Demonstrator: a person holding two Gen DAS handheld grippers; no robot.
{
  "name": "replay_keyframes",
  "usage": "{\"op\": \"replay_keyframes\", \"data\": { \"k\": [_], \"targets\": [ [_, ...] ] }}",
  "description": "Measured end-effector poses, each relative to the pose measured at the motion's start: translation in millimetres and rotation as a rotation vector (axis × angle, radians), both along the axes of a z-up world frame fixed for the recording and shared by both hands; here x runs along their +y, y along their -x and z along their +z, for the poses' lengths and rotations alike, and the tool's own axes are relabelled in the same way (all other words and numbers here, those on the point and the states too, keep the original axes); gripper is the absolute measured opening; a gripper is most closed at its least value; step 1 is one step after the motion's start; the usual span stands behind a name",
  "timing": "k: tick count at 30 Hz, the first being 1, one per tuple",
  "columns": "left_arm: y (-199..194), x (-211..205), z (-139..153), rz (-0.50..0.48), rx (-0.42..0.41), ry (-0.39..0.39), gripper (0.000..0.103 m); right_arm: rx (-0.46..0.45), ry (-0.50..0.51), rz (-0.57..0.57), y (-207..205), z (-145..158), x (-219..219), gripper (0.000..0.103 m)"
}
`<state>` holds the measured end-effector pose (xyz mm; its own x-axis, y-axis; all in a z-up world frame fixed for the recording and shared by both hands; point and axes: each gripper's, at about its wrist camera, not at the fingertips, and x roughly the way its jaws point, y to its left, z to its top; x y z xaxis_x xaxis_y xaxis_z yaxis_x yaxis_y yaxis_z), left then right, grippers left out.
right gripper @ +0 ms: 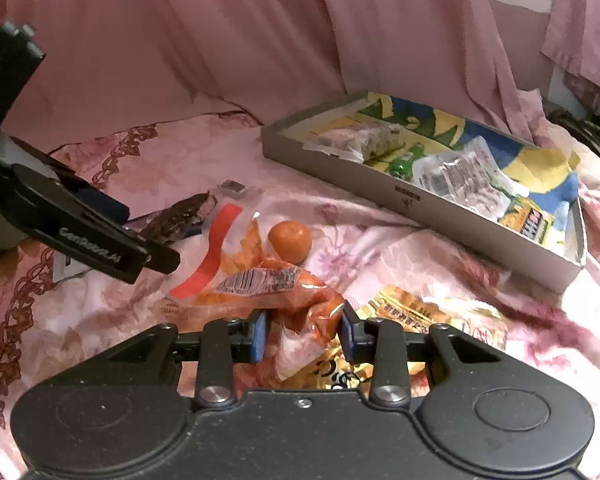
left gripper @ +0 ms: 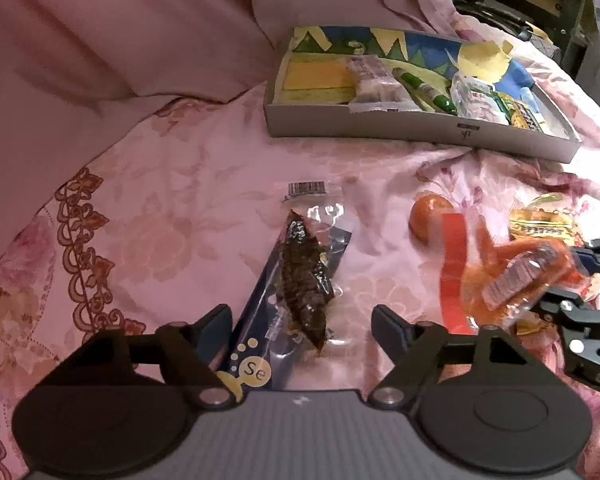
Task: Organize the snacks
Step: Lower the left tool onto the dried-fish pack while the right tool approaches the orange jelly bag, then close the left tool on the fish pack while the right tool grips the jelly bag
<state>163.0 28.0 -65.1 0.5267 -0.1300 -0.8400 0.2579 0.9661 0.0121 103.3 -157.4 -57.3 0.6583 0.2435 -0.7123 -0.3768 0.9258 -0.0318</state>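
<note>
Over on the left, the left gripper (left gripper: pixel 302 322) hangs wide open over the clear-and-navy packet of dark dried snack (left gripper: pixel 306 276), which lies flat on the pink floral bedspread (left gripper: pixel 160 208), holding nothing. Just right of that sits a small round orange fruit (right gripper: pixel 290 240), loose on the cloth. Then the right gripper (right gripper: pixel 302 338) has its blue pads on either side of the crinkly orange plastic snack bag (right gripper: pixel 272 280), apparently pinching the crumpled end, with a gold foil packet (right gripper: pixel 412 312) underneath. Far right is the shallow grey cardboard tray with the colourful lining (right gripper: pixel 420 204), already holding a few packets. My take: grip firm on the crumple, lift clear of the gold one so it doesn't drag, then set it into a free part of the tray.
</note>
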Motion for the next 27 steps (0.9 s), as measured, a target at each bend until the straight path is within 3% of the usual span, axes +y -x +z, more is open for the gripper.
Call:
{"op": "replay_keyframes", "data": {
  "k": [2, 4, 7, 22, 24, 27],
  "targets": [
    [-1.9, 1.0, -1.3, 0.009, 0.000, -0.007, 0.071, 0.007, -0.005, -0.008, 2.3, 0.4, -1.1, 0.037],
    [-2.4, 2.9, -0.8, 0.017, 0.001, -0.004, 0.057, 0.008, -0.005, -0.008, 4.2, 0.8, -1.1, 0.037],
    [-1.8, 5.8, 1.5, 0.023, 0.010, 0.019, 0.052, 0.005, 0.001, -0.003, 6.3, 1.3, 0.0, 0.037],
    [2.7, 3.3, 3.3, 0.020, 0.054, 0.016, 0.053, 0.012, 0.004, 0.024, 2.3, -9.0, 5.4, 0.040],
    [1.0, 5.0, 2.8, 0.029, 0.048, 0.021, 0.053, 0.010, -0.001, 0.028, 1.5, -11.7, 6.3, 0.044],
    [0.8, 5.6, 4.3, 0.033, 0.022, 0.012, 0.061, -0.007, -0.012, 0.044, -1.4, -13.7, 8.1, 0.059]
  ]
}}
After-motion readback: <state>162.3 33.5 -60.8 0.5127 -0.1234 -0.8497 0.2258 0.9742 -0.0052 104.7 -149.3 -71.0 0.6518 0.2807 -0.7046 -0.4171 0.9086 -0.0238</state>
